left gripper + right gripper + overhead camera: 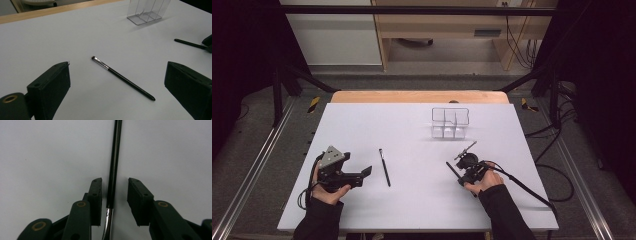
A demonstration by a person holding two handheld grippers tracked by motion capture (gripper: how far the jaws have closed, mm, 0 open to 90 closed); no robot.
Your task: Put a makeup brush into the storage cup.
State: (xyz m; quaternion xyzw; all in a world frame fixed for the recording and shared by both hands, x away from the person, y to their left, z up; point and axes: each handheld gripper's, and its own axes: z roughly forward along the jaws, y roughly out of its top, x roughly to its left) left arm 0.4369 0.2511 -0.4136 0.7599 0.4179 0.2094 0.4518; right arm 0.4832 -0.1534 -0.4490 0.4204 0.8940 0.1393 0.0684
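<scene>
A thin black makeup brush (384, 167) with a silver ferrule lies on the white table (362, 125), just right of my left gripper (364, 176). In the left gripper view this brush (122, 77) lies between and beyond the wide open jaws of that gripper (117, 66), untouched. My right gripper (462, 175) points down at a second black brush (453, 170). In the right gripper view that brush's handle (113, 170) runs between the jaws of the gripper (113, 181), close to the left pad with a gap to the right pad.
A clear plastic organiser (450, 122) with upright compartments stands at the back right of the table, also seen in the left gripper view (147, 11). The table's wooden far edge (412, 96) lies behind it. Cables trail off the right side.
</scene>
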